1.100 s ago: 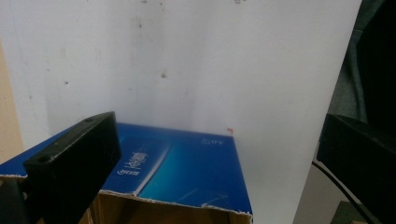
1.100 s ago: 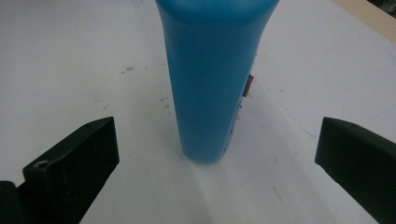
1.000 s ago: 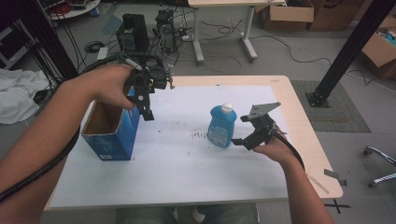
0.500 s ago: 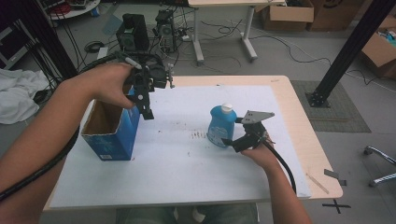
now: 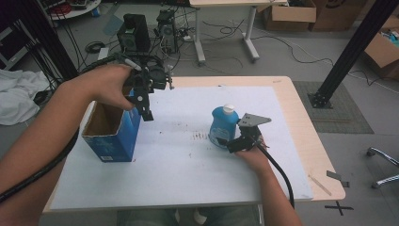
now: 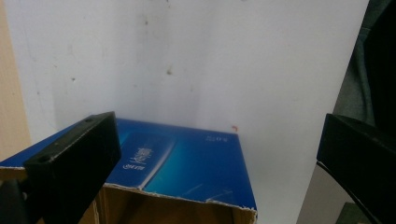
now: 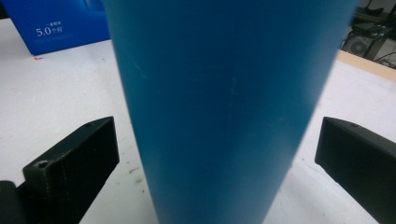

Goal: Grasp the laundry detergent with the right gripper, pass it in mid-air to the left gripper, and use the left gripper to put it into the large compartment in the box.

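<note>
Since a second ago my right tool [image 5: 229,142] has come in toward the blue bottle [image 5: 223,126], from the right of it to right against its lower body, while my left tool [image 5: 146,110] has stayed where it was, above the open blue box [image 5: 113,129] at the centre left of the high view.

Right tool: the jaws stand wide apart, one on each side of the bottle, with a gap on both sides – they hold nothing yet. Left tool: also wide open and empty; its view looks down over the torn cardboard rim of the box [image 6: 187,163] and the white sheet [image 6: 233,70] on the tabletop.

The bottle stands upright at the centre right of the high view, on the white sheet [image 5: 179,160], well apart from the box.

I judge the risk is this: the bottle is smooth and narrow, so if one jaw touches first it may push the bottle over, or the bottle may turn and slip when I close. A low grip also makes it tip when lifted.

In the right gripper view the bottle [image 7: 229,107] is too close – blurred, with cap and label cut off. Whether the cap is tight, I cannot tell.
</note>
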